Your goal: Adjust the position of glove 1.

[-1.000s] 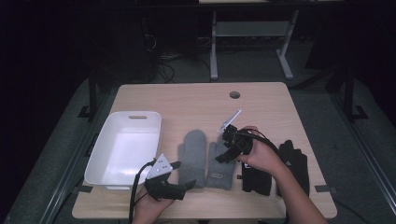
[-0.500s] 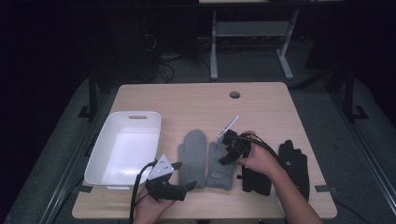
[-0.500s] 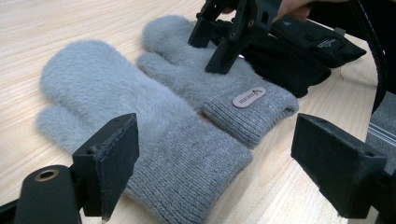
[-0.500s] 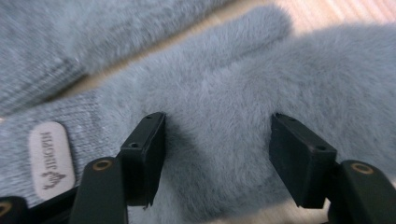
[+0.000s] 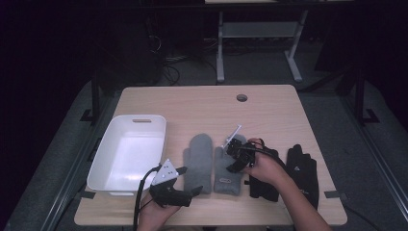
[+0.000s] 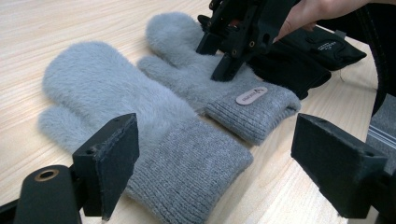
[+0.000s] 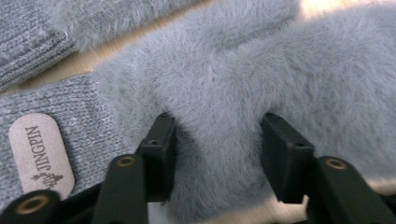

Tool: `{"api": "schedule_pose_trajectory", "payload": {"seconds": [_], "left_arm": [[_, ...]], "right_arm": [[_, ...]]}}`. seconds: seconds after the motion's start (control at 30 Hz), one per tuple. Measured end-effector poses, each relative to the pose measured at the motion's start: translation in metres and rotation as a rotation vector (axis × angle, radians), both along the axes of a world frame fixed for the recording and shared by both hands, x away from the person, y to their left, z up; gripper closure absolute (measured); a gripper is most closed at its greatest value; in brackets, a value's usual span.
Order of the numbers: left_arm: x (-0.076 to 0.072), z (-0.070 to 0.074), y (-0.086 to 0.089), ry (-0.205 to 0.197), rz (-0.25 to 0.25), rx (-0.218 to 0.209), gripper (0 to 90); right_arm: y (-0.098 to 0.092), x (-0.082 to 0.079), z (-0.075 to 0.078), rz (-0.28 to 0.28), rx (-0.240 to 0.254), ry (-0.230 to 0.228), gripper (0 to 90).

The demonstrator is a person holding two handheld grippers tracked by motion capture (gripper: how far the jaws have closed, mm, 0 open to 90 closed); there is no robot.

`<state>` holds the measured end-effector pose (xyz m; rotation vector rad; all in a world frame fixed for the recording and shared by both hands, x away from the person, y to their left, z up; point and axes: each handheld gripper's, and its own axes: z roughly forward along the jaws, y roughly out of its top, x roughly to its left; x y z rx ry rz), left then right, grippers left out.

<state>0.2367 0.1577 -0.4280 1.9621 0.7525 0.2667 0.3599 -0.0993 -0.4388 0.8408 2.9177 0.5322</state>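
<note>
On the pale wooden desk (image 5: 192, 103), the right gripper (image 5: 232, 159), jaws just closing, apparently pinches fluffy fabric of the right-hand grey fuzzy mitten (image 5: 227, 168); the left gripper (image 5: 190, 190) waits spread wide near the near edge.

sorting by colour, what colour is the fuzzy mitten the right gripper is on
Grey fuzzy mitten, with a beige label; clearest in the right gripper view.

A light wooden table (image 5: 202, 103) with a round hole (image 5: 242, 97) near its far edge. A white plastic tub (image 5: 108, 156) sits at the left edge. Two grey mittens (image 5: 199, 163) lie side by side at the middle of the near edge, two black gloves (image 5: 303, 171) toward the right edge
</note>
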Motion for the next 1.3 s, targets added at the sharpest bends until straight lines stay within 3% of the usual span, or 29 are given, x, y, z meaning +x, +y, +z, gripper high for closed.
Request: {"api": "schedule_pose_trajectory", "payload": {"seconds": [0.3, 0.5, 0.9, 1.3], "left_arm": [[-0.001, 0.0, 0.0, -0.003, -0.003, 0.002, 15.2], [-0.001, 0.0, -0.001, -0.003, -0.003, 0.003, 15.2], [-0.001, 0.002, 0.002, -0.004, 0.0, 0.001, 15.2], [-0.003, 0.005, 0.003, -0.019, 0.007, -0.006, 15.2]], "right_arm": [[-0.001, -0.001, 0.001, -0.011, -0.003, 0.002, 71.9], [-0.006, -0.001, 0.003, -0.037, 0.037, 0.013, 79.5], [-0.013, -0.007, 0.016, -0.052, 0.07, 0.0, 84.2], [-0.022, -0.018, 0.045, -0.072, 0.118, -0.039, 86.9]]}}
